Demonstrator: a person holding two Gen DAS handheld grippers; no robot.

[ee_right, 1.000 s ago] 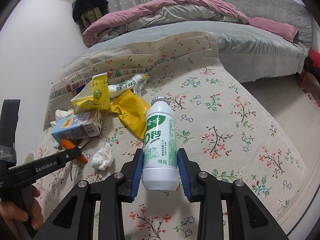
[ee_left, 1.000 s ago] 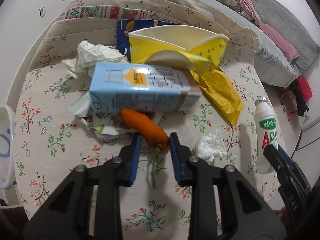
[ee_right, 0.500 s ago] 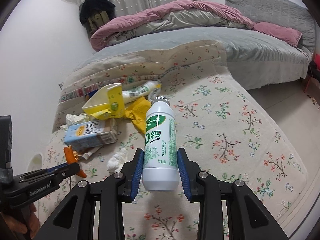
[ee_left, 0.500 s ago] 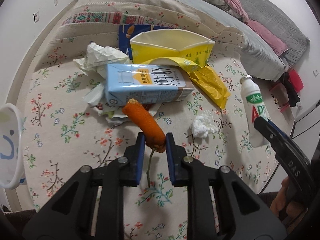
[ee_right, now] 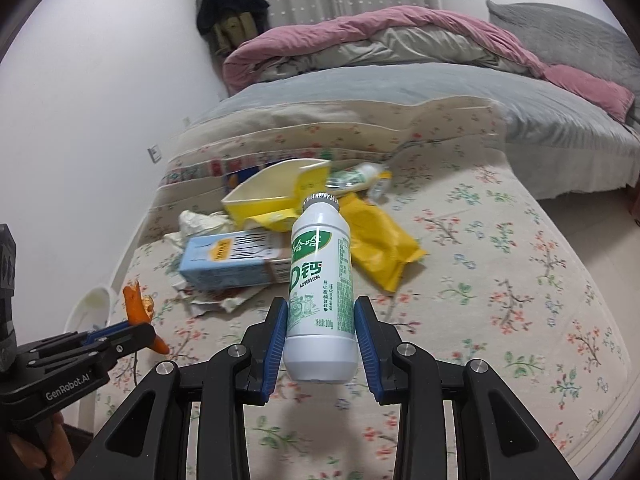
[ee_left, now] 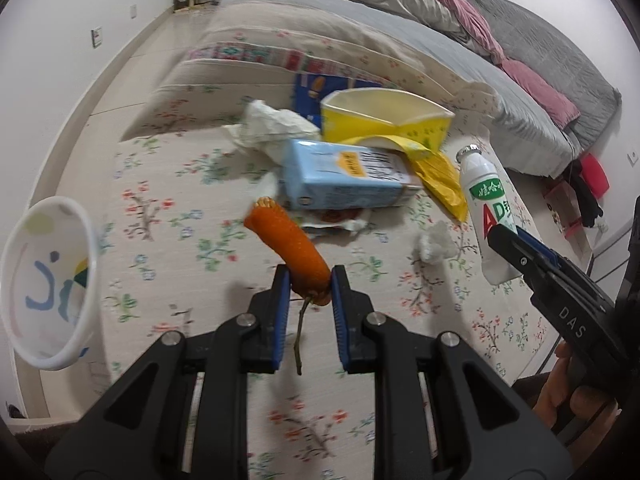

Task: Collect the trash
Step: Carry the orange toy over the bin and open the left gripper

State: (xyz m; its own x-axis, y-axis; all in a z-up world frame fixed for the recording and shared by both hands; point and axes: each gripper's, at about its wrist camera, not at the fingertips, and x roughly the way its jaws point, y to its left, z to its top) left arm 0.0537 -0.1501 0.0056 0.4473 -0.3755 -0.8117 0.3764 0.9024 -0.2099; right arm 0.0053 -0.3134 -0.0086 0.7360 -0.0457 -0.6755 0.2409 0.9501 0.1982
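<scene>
Left hand-held gripper (ee_left: pixel 306 286): clenched on the carrot piece (ee_left: pixel 286 246), which it holds clear of the mat. Its jaws have just been closing, with the carrot between the pads. The grip sits low, near the stem end, so most of the carrot juts out past the pads; I would carry it slowly and level, without swinging, so that it does not pivot out.

Right hand-held gripper (ee_right: pixel 320 330): grasping the white drink bottle (ee_right: pixel 322 280) around its lower body, cap end pointing away, bottom clear of the mat. The smooth round wall could slide; keep the squeeze even and the bottle near upright.

White bin (ee_left: pixel 48 284): stands at the left edge of the mat, mouth tipped toward the camera, just beside the left gripper's path. It looks like the likely place to drop both things. Bring the carrot over the rim before letting go, then the bottle; one at a time, so the two grippers do not cross.

Floral mat (ee_left: pixel 192 264): bare under both grippers, so nothing to snag on the way.

Loose trash yet to collect: a small tissue wad (ee_left: pixel 434 242) near the right gripper, a torn wrapper beside the blue carton (ee_left: pixel 344 182), then crumpled paper (ee_left: pixel 272 126), the yellow box (ee_left: pixel 384 124) and yellow bag (ee_right: pixel 380 244), and a second bottle (ee_right: pixel 358 176) lying farthest back.

Bed (ee_right: pixel 400 80): behind the mat, no trash on it that I can see.
</scene>
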